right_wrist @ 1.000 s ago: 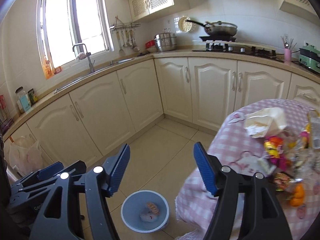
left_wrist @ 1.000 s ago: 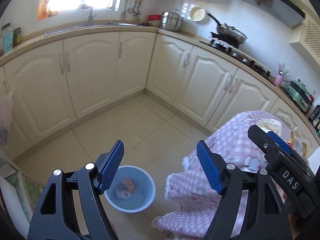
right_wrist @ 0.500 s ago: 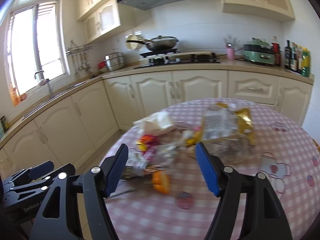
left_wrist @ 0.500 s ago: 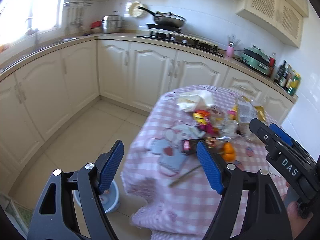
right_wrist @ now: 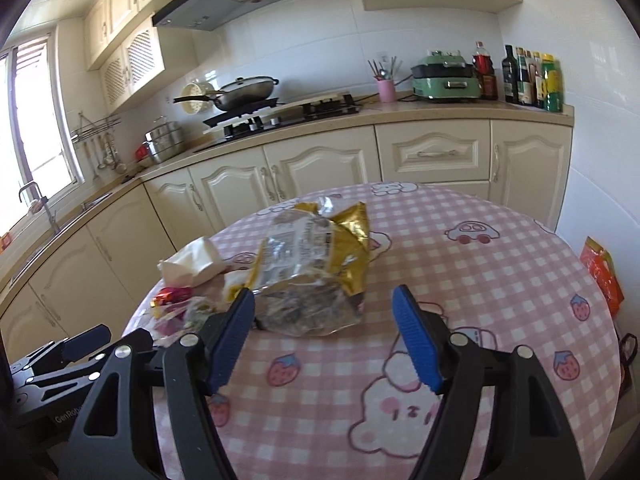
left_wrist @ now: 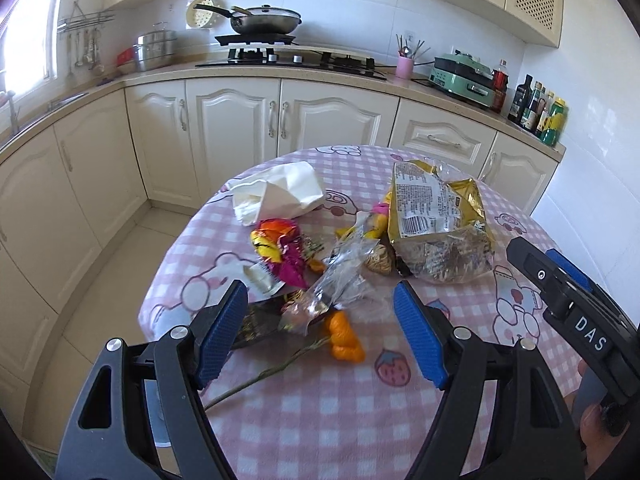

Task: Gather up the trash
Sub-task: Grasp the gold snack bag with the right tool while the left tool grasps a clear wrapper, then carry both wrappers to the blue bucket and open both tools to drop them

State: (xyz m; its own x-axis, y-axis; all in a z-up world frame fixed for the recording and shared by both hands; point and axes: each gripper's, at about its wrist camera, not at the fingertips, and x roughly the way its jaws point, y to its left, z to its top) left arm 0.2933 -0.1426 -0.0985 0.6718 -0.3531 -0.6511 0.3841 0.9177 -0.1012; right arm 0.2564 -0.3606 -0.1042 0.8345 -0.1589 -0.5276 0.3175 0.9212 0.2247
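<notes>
Trash lies on a round table with a pink checked cloth (left_wrist: 320,408): a gold and clear snack bag (left_wrist: 436,220), a crumpled white paper (left_wrist: 280,194), an orange and magenta wrapper (left_wrist: 280,248), a clear wrapper (left_wrist: 340,280), orange peel (left_wrist: 344,338) and a thin stem (left_wrist: 264,372). My left gripper (left_wrist: 320,332) is open and empty above the peel and wrappers. My right gripper (right_wrist: 324,336) is open and empty just in front of the snack bag (right_wrist: 316,268). The white paper (right_wrist: 192,264) lies to its left.
Cream cabinets (left_wrist: 240,128) and a counter with a stove and pan (left_wrist: 264,20) run behind the table. Bottles (right_wrist: 532,76) and a green appliance (right_wrist: 444,80) stand at the counter's right end. An orange packet (right_wrist: 604,276) sits off the table's right edge.
Both grippers swung right and up, from the floor and the blue bin to the table top with the trash. Both stayed open and empty.
</notes>
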